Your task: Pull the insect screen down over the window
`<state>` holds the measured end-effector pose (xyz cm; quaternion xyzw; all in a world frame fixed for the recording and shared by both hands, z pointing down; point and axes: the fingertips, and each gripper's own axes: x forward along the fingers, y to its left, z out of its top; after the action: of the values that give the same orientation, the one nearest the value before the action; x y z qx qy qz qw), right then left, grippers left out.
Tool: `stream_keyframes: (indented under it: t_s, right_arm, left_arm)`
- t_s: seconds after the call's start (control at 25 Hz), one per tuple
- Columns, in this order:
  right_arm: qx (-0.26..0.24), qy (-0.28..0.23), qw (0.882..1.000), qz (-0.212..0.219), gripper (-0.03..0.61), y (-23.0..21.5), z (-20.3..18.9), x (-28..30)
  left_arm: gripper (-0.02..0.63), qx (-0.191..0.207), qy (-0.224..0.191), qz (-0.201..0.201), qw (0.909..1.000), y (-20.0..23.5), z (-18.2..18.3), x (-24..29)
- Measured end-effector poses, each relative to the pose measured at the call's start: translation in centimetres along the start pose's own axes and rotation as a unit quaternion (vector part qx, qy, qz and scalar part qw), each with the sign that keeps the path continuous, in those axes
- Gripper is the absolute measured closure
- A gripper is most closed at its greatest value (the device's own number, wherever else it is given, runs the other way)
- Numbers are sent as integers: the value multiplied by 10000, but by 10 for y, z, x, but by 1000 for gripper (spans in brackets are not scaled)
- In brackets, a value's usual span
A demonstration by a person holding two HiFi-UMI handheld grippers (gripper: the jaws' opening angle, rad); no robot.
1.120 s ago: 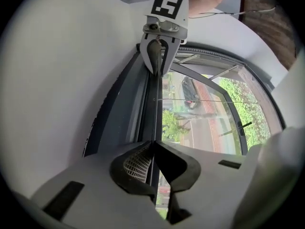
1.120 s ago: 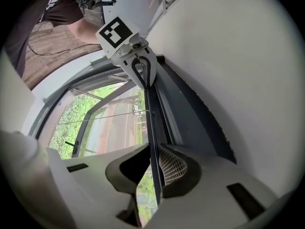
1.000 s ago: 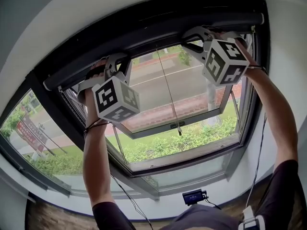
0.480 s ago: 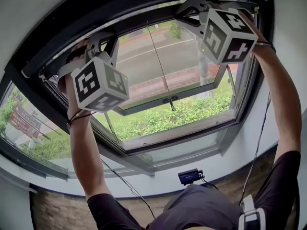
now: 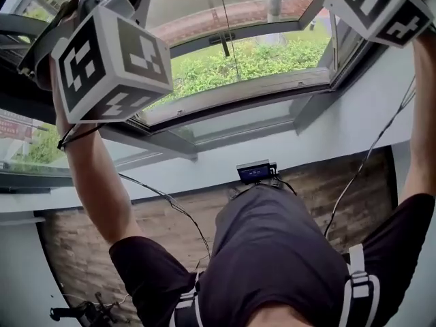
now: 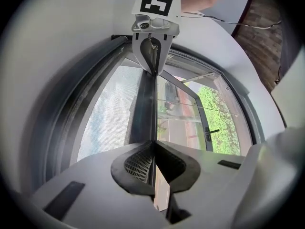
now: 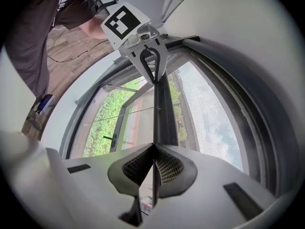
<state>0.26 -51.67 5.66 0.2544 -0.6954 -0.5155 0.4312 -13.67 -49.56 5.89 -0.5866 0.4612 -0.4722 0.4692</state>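
At the left end of the dark metal pull bar point(image 6: 143, 104) of the insect screen, our left gripper point(image 6: 153, 147) had its jaws pressed together on the bar's thin edge. Beside that bar, on its upper side, a band of fine grey mesh point(image 6: 107, 109) was already drawn out and lay flat. On the other side of the bar the opening was bare: we looked straight through to the outward-tilted glass sash point(image 5: 231, 94) and the green hedge point(image 5: 266, 56) beyond it. At the right end our right gripper point(image 7: 153, 149) was likewise clamped shut on the same bar, which spanned between the two.

We judged the task to be under way but far from finished. The grasp was made at both ends and a first stretch of screen was out, yet most of the window was uncovered and the bar was well apart from the dark lower frame point(image 6: 248, 123). What was left was the long pull down to that frame, keeping both ends even so the mesh would not skew, and then seating the bar at the bottom.
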Motion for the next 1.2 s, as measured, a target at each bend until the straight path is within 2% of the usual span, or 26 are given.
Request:
stream_keyframes:
  t_s: [0.28, 0.4, 0.56, 0.76, 0.92, 1.2]
  right_arm:
    - [131, 23, 9986, 513, 555, 14, -1, 0]
    - [206, 27, 9981, 585, 555, 25, -6, 4]
    - [298, 23, 9980, 561, 555, 54, -12, 26]
    - [352, 46, 9961, 806, 555, 90, -17, 47]
    - [511, 85, 9924, 1117, 556, 156, -34, 82]
    - [637, 160, 9875, 1434, 557, 196, -41, 104]
  left_arm:
    - [592, -141, -25, -498, 9987, -17, 1, -1]
    - [592, -238, -82, -599, 9979, -30, 2, 3]
    - [592, -196, -4, -591, 9981, -75, -7, 21]
    - [592, -304, -8, -978, 9947, -100, -12, 28]
    - [592, -410, -31, -1463, 9884, -175, -21, 49]
    - [592, -471, 33, -1841, 9818, -219, -32, 62]
